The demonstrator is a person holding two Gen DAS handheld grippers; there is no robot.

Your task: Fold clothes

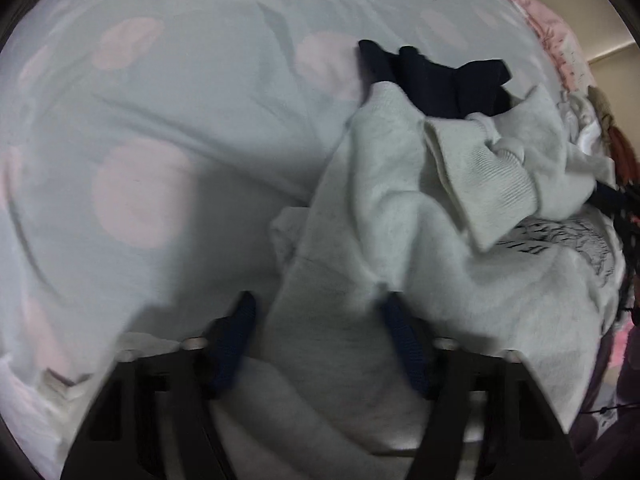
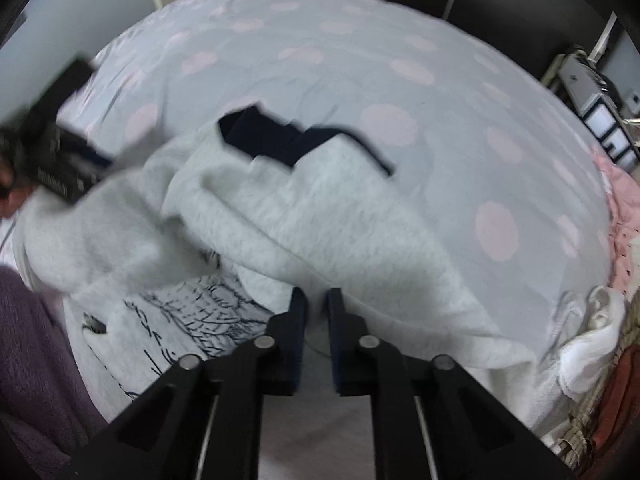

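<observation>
A light grey sweatshirt (image 1: pixel 360 220) (image 2: pixel 300 216) lies crumpled on the bed, one ribbed cuff (image 1: pixel 480 184) folded on top. My left gripper (image 1: pixel 320 316) is open, its blue-padded fingers wide apart with sweatshirt cloth lying between them. In the right wrist view, the left gripper (image 2: pixel 64 160) shows blurred at the garment's left end. My right gripper (image 2: pixel 316 300) has its fingers nearly together at the sweatshirt's near hem, apparently pinching the cloth. A dark navy garment (image 1: pixel 436 80) (image 2: pixel 280 140) lies partly under the sweatshirt's far side. A white T-shirt with a black line print (image 1: pixel 560 240) (image 2: pixel 192 312) lies underneath.
The bed sheet (image 1: pixel 160 100) (image 2: pixel 360 60) is pale grey with pink dots. A pink blanket (image 1: pixel 552 20) (image 2: pixel 624 200) and a heap of white and rust-coloured clothes (image 2: pixel 592 340) line the right edge. A purple sleeve (image 2: pixel 24 340) shows at left. A drawer unit (image 2: pixel 600 120) stands beyond.
</observation>
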